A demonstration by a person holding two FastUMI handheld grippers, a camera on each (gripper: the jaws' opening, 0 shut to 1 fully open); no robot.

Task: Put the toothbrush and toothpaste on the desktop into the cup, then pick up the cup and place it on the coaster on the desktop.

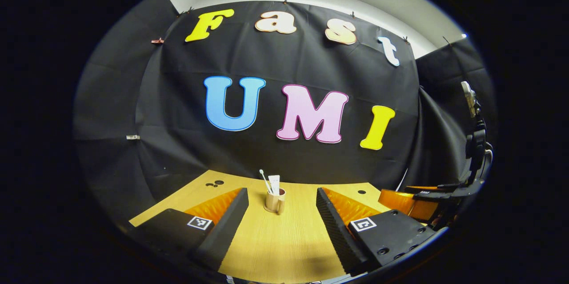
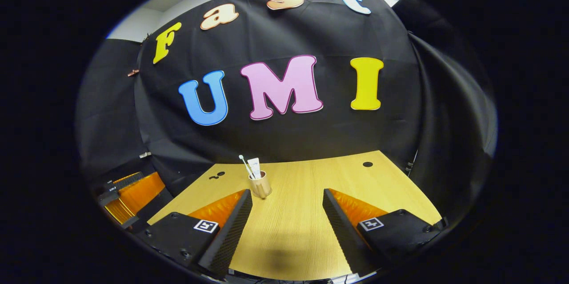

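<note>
Both tools (image 1: 280,213) (image 2: 286,213) gape wide, empty; one cup (image 1: 275,201) holds one toothbrush (image 1: 265,180), one toothpaste (image 1: 274,184).

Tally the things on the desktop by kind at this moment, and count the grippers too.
Cup: 1
Toothbrush, standing in the cup: 1
Toothpaste, standing in the cup: 1
Grippers, both open and apart from the cup: 2, left gripper and right gripper
Total: 5
No coaster can be made out from these views.

no legible text on toothpaste (image 2: 254,166), square coded tags unreadable
</note>
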